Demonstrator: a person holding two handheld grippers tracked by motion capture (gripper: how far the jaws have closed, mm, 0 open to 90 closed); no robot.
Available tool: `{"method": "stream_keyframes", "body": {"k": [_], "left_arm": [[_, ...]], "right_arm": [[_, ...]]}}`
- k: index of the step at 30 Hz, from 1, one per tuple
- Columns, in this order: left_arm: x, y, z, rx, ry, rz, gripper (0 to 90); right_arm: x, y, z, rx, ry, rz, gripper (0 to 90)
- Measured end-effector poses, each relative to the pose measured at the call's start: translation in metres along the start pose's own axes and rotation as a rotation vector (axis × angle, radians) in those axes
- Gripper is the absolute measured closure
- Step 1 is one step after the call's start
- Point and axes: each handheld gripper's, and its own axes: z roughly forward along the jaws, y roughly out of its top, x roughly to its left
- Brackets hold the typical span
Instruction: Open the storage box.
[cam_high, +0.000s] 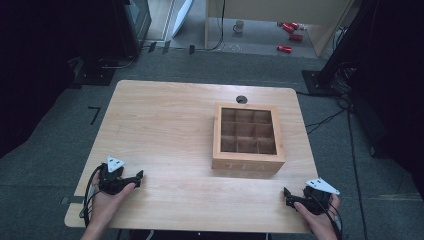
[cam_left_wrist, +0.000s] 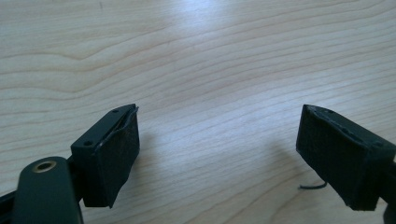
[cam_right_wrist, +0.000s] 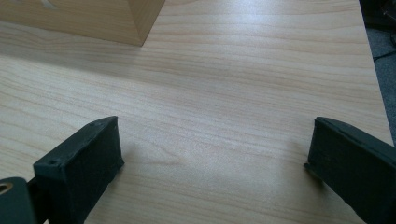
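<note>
A wooden tea box (cam_high: 248, 139) with a glass lid and several compartments stands right of the table's middle; its lower corner (cam_right_wrist: 135, 21) shows at the top left of the right gripper view. My left gripper (cam_high: 139, 177) rests near the front left edge of the table (cam_high: 165, 125), held by a hand. Its jaws stand wide apart over bare wood (cam_left_wrist: 217, 140), nothing between them. My right gripper (cam_high: 286, 195) lies at the front right corner, jaws open with nothing between them (cam_right_wrist: 212, 163).
A round cable hole (cam_high: 241, 99) sits at the table's far edge behind the box. Beyond the table, on the floor, are a mug (cam_high: 239, 26) and red objects (cam_high: 290, 35). Black stands and cables flank the table on both sides.
</note>
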Motion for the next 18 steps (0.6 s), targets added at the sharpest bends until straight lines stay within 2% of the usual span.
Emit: {"method": "stream_keyframes", "body": {"k": [2,3,4,5,6,7,12,18], "left_arm": [[-0.004,0.001,0.0,-0.012,-0.015,-0.005,14.2],[-0.009,0.003,0.001,-0.021,-0.043,-0.01,14.3],[-0.009,0.003,0.001,-0.021,-0.043,-0.01,14.4],[-0.016,0.008,0.003,-0.026,-0.067,-0.004,14.3],[-0.016,0.008,0.003,-0.026,-0.067,-0.004,14.3],[-0.024,0.014,0.005,-0.037,-0.088,0.002,14.3],[-0.037,0.024,0.005,-0.066,-0.128,0.008,14.4],[-0.051,0.031,0.009,-0.07,-0.174,0.015,14.8]], "right_arm": [[0.0,0.0,0.0,0.0,-0.001,0.003,2.3],[0.001,0.0,0.0,0.001,-0.001,0.005,2.3],[0.001,0.0,0.0,0.001,-0.001,0.005,2.3],[0.001,0.001,0.001,0.0,-0.006,0.007,2.3],[0.001,0.001,0.001,0.0,-0.006,0.007,2.3],[0.001,0.002,0.002,-0.001,-0.004,0.005,2.3],[0.002,0.002,0.002,0.002,0.001,0.006,2.3],[0.001,0.002,0.002,0.002,0.002,0.006,2.3]]}}
